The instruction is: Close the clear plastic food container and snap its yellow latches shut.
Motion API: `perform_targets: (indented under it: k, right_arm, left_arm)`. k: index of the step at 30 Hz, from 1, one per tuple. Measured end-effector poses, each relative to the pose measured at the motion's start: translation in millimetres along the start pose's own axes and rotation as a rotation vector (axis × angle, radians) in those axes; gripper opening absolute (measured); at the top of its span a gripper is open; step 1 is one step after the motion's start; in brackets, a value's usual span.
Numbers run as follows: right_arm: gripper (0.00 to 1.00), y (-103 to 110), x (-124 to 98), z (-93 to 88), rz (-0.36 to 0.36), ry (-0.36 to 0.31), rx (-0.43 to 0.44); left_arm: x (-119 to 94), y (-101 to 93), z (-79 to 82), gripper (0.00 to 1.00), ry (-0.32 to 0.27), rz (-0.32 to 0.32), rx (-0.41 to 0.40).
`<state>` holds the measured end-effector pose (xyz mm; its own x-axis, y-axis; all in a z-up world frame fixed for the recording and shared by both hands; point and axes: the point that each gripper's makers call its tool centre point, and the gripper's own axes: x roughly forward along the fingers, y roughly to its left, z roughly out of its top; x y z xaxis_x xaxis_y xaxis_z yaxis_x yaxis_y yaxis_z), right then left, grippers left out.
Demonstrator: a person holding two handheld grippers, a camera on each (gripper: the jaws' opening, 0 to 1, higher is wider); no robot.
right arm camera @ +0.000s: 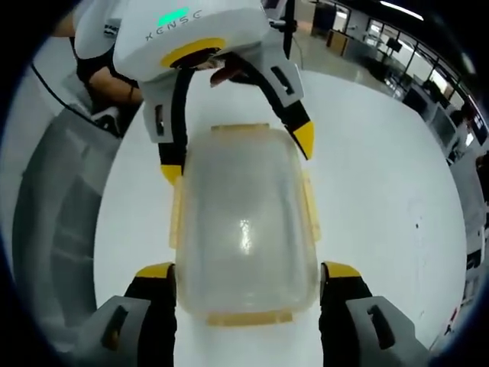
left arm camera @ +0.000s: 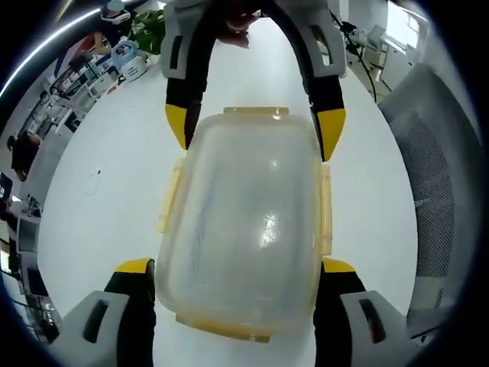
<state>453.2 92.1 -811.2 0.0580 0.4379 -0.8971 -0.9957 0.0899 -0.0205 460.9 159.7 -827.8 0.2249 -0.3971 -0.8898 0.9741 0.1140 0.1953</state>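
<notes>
Resting: clear container (left arm camera: 244, 222) lies lid-side up on the white table (left arm camera: 99, 191), between both tongs.
Latches: yellow latches (left arm camera: 325, 210) along the sides look splayed, not yet snapped.
Left tongs (left arm camera: 238, 267): wide, straddling the near end.
Right tongs (right arm camera: 248, 271): wide, straddling the opposite end.
Advice: I'd steady one end, press each latch squarely down until it seats.
Beyond: grey chair (left arm camera: 435, 176).
</notes>
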Motion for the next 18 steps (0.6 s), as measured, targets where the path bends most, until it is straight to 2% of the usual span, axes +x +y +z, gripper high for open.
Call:
perform_targets:
  k: [4,8,13,18]
  right_arm:
    - [0.84,-2,-6,5.9,-0.015,-0.024,0.018]
    - [0.9,-1,-6,3.9,-0.024,-0.019,0.02]
    - [0.99,0,-6,1.1,-0.039,-0.014,0.041]
    - [1.0,-1,-10,3.3,-0.063,-0.036,0.055]
  left_arm:
    - [-2,0.1,-1.5,0.88,0.007,0.007,0.007]
    - [-4,2.7,-1.5,0.97,-0.002,0.031,0.001]
    - [-8,2.8,-4.7,0.99,0.002,0.051,0.0]
    - [-11,2.5,-8.5,0.99,-0.001,0.065,-0.022]
